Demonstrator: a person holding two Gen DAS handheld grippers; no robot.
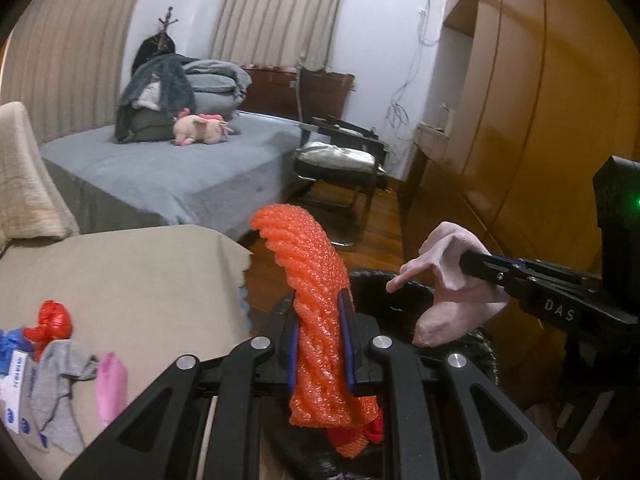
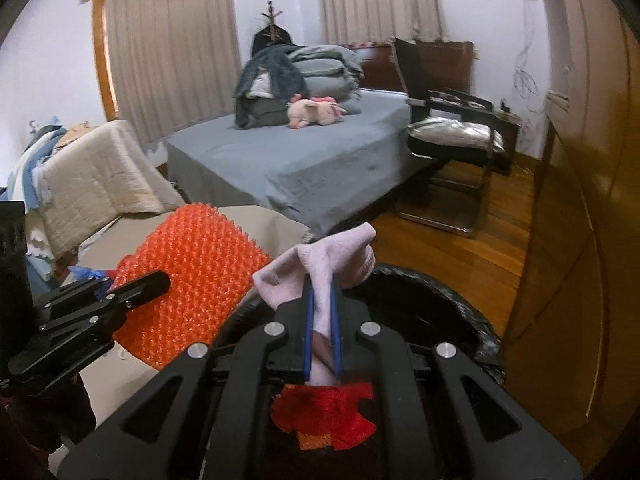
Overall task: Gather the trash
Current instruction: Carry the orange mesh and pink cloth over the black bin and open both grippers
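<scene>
On my far left, a table [image 1: 132, 280] with a tan cloth has a small heap near its left edge: one red bag [image 1: 50, 322], one gray sock [image 1: 60, 376], one pink thing [image 1: 112, 384] and a white pack with blue marks [image 1: 16, 392] whose writing is too blurry for me to read. The table's right edge stops just beside my left gripper [image 1: 322, 336]. My left gripper is squeezed tight on one piece of orange foam net [image 1: 312, 280], and the net sticks up past the blue pads. Under it I see the dark bin [image 2: 440, 292] with a black bag in it, and there are red scraps [image 2: 332, 412] and one small orange scrap inside. To the right, my right gripper [image 2: 322, 320] is pinched almost fully closed on one pale pink sock [image 2: 332, 256], and it hangs over the bin's mouth. The two grippers are near each other but not touching. On the side of my right gripper I can read the letters "DAS". Behind them is one bed [image 2: 288, 160] with a gray cover, one pink stuffed pig [image 2: 316, 114] on it, and one black chair [image 2: 452, 128] beside it. Bare wood floor [image 2: 460, 240] lies open between the bed, the chair and the bin. On the far right a tall wooden wardrobe [image 1: 532, 100] stands close to the bin.
</scene>
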